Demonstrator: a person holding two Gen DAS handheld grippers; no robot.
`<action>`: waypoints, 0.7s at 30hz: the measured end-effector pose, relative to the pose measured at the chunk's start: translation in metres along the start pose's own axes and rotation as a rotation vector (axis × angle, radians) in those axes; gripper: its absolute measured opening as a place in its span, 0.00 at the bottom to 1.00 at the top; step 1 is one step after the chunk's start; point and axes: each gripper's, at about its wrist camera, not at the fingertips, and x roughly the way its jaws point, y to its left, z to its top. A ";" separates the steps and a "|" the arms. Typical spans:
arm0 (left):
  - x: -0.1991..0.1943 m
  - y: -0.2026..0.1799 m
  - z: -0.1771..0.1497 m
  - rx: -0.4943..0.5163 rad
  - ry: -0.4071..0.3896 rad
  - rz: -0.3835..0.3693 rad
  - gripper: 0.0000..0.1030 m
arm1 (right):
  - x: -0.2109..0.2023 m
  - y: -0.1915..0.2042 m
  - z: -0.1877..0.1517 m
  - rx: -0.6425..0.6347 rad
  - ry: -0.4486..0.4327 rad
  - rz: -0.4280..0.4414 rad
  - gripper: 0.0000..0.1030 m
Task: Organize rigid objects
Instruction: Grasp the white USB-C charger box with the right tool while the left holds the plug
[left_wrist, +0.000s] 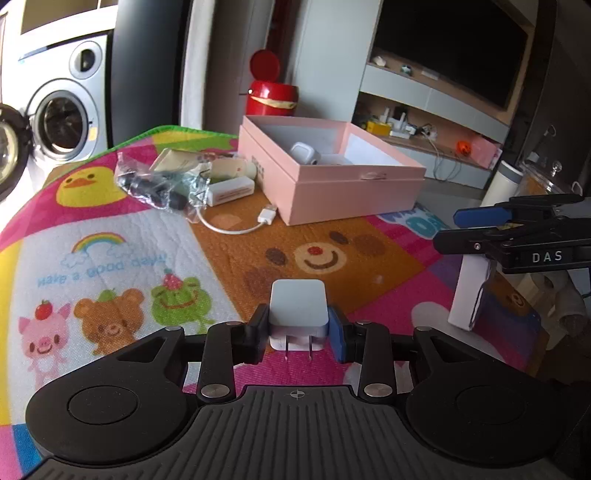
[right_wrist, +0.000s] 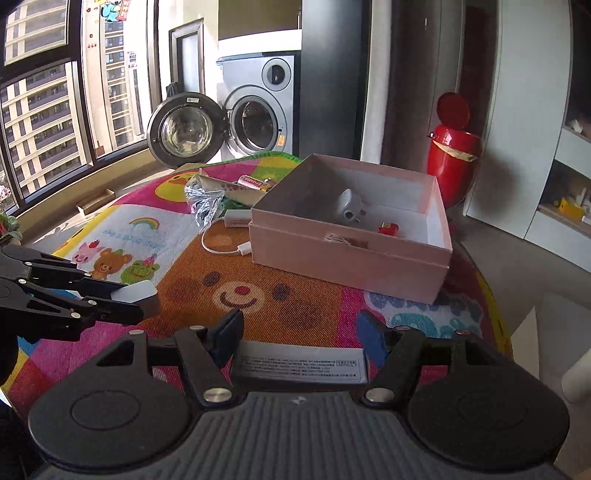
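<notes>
My left gripper (left_wrist: 298, 317) is shut on a white two-prong wall charger (left_wrist: 298, 302), held above the cartoon play mat (left_wrist: 147, 240). The right wrist view shows the same charger (right_wrist: 136, 290) at the far left. A flat white labelled box (right_wrist: 299, 363) sits between the fingers of my right gripper (right_wrist: 299, 321), and both pads seem to touch its side edges. From the left wrist view the white box (left_wrist: 467, 295) hangs upright under the right gripper (left_wrist: 448, 229). Beyond both grippers an open pink box (right_wrist: 347, 258) holds a white adapter (right_wrist: 349, 208) and a small red item (right_wrist: 388, 229).
Left of the pink box (left_wrist: 351, 192) lie a crinkled plastic bag (left_wrist: 147, 184), a white adapter with a cable (left_wrist: 231, 190) and other small items. Past the mat stand a red bin (left_wrist: 271, 98) and a washing machine (right_wrist: 255, 122) with its door open.
</notes>
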 end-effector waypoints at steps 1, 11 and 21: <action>0.000 -0.008 0.002 0.022 -0.004 -0.011 0.36 | -0.003 -0.003 -0.005 0.012 0.002 0.000 0.46; 0.026 -0.028 0.000 0.078 0.099 0.073 0.36 | -0.011 -0.014 -0.031 0.041 -0.003 0.006 0.79; 0.030 -0.031 -0.004 0.097 0.100 0.096 0.37 | -0.023 -0.026 -0.057 0.079 0.125 0.061 0.80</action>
